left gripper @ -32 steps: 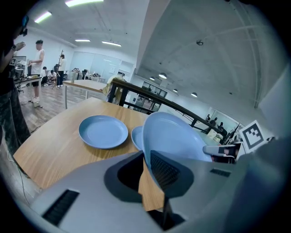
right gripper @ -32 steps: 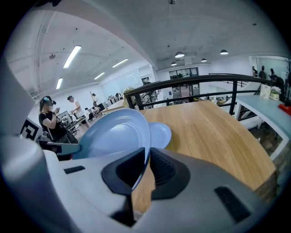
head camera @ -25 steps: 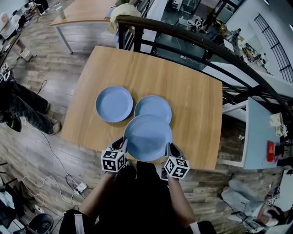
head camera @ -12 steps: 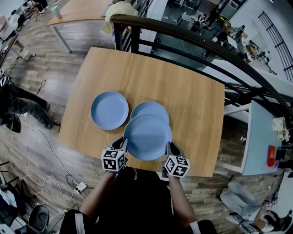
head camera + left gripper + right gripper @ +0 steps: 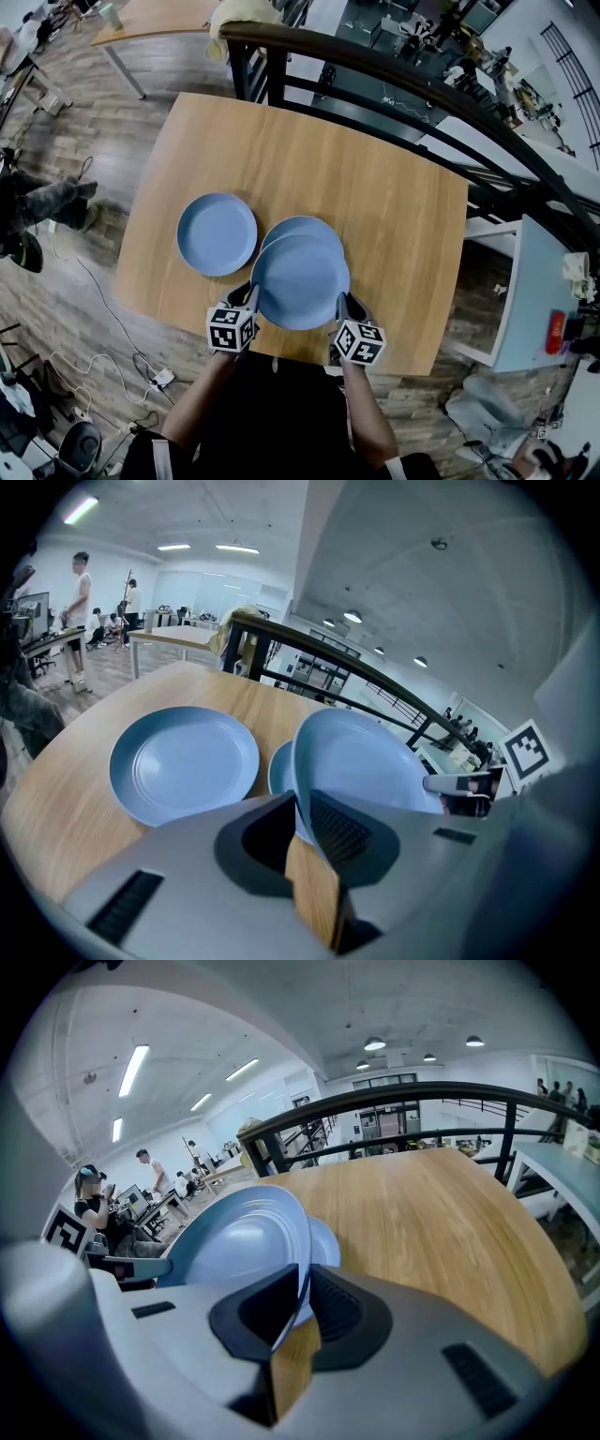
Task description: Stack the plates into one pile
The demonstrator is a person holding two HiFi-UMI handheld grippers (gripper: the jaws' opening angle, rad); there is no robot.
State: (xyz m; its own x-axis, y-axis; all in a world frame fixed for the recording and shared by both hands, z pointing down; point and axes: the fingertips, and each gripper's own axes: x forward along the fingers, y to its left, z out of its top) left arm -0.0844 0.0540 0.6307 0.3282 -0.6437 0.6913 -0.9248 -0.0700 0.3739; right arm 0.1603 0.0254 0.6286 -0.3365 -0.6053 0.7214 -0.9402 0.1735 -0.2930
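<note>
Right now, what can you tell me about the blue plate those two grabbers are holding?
The held plate is round, pale blue, smooth and empty, with a shallow raised rim; it looks like plastic. The left gripper pinches its rim on one side, the right gripper the opposite side. It hangs roughly level above the wooden table, partly over a second blue plate.

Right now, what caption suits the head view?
Left gripper and right gripper hold a blue plate over a second plate.
</note>
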